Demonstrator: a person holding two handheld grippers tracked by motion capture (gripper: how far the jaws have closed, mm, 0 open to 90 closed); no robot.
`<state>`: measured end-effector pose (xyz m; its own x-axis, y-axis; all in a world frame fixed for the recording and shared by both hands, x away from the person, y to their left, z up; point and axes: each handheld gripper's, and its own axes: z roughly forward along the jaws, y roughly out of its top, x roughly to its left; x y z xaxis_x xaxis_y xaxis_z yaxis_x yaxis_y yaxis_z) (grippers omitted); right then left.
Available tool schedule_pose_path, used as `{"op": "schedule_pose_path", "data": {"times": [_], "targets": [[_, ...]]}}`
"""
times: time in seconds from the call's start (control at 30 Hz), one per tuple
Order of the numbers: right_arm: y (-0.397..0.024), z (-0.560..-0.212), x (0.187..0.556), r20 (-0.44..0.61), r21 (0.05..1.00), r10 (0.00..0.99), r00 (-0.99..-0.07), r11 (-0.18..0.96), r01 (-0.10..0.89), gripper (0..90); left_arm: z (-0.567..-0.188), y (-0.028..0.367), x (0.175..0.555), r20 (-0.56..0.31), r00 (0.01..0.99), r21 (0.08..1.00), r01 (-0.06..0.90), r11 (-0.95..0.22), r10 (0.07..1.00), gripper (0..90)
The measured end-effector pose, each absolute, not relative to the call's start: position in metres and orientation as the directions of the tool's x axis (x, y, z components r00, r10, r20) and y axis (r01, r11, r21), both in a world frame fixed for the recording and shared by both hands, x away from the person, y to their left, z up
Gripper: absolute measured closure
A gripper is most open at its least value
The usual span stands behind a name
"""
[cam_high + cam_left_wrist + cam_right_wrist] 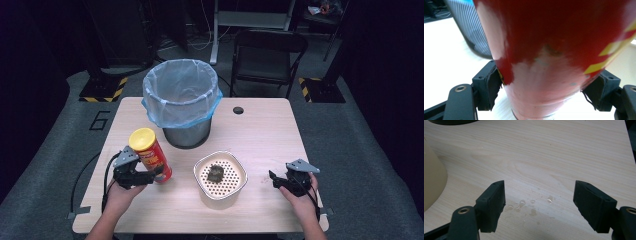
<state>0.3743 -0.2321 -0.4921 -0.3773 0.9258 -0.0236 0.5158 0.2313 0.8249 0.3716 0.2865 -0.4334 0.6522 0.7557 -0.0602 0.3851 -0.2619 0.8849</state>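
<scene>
Canister (150, 154), red with yellow lid, clamped low between the left tool's (145, 176) jaws, long axis tilted from it toward the lined bin (181, 97) beyond; right tool (280, 181) wide, empty, over wet tabletop (260, 130).

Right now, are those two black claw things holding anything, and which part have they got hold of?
The left hand-held gripper clamps the red chip can near its bottom end, one jaw on each side. The right hand-held gripper is open and holds nothing.

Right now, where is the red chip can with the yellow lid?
In the high view the chip can is at the table's left front, tilted, clamped in the left tool, in front of the lined bin and left of the strainer bowl.
</scene>
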Motion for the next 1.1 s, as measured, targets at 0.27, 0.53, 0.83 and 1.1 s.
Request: {"op": "schedule_pose_path", "data": {"times": [0.27,0.53,0.83,1.1], "targets": [[-0.234,-0.501,0.377,-0.008,0.821,0.922,-0.386,0.227,0.524,25.5,-0.384,0.278,0.371,-0.024,0.676,0.876,0.370,-0.310,0.737,23.5],[-0.231,-0.503,0.377,-0.021,0.817,0.915,-0.403,0.248,0.521,25.8,-0.333,0.269,0.371,-0.002,0.691,0.872,0.355,-0.337,0.723,23.5],[-0.229,-0.506,0.377,-0.028,0.804,0.911,-0.410,0.264,0.532,26.4,-0.275,0.257,0.385,0.011,0.707,0.869,0.343,-0.357,0.707,23.5],[-0.233,-0.506,0.378,-0.027,0.802,0.914,-0.404,0.261,0.538,26.5,-0.223,0.245,0.404,0.025,0.713,0.870,0.330,-0.367,0.701,23.5]]}}
